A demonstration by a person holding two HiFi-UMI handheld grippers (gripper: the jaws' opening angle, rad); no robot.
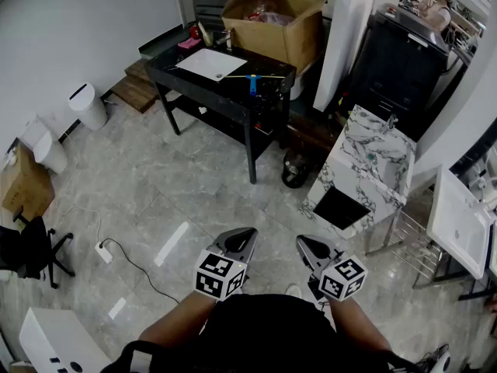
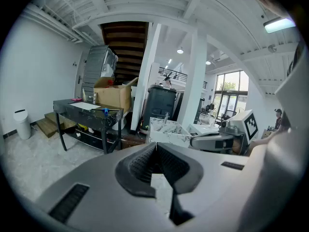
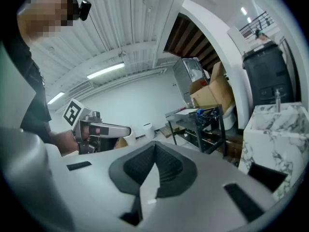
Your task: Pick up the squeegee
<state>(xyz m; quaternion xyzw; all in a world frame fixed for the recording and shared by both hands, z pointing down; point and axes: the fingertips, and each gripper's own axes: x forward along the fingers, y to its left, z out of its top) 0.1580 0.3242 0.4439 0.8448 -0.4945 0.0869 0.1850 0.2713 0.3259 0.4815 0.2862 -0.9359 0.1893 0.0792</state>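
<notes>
The squeegee (image 1: 252, 78), a thin bar with a blue handle, lies on the black table (image 1: 194, 76) far ahead, beside a white sheet (image 1: 210, 64). It shows as a small blue spot in the left gripper view (image 2: 106, 111) and in the right gripper view (image 3: 199, 111). My left gripper (image 1: 242, 236) and right gripper (image 1: 307, 245) are held side by side near my body, well short of the table. Both point forward and slightly down. Each has its jaws shut with nothing between them, as the left gripper (image 2: 155, 146) and the right gripper (image 3: 154, 151) show in their own views.
A big cardboard box (image 1: 276, 22) stands behind the table. A marble-patterned sink cabinet (image 1: 365, 162) stands ahead right, with a dark pot (image 1: 294, 169) on the floor beside it. White bins (image 1: 87, 106), a power strip with cable (image 1: 104, 252) and a black chair (image 1: 31, 251) are at left.
</notes>
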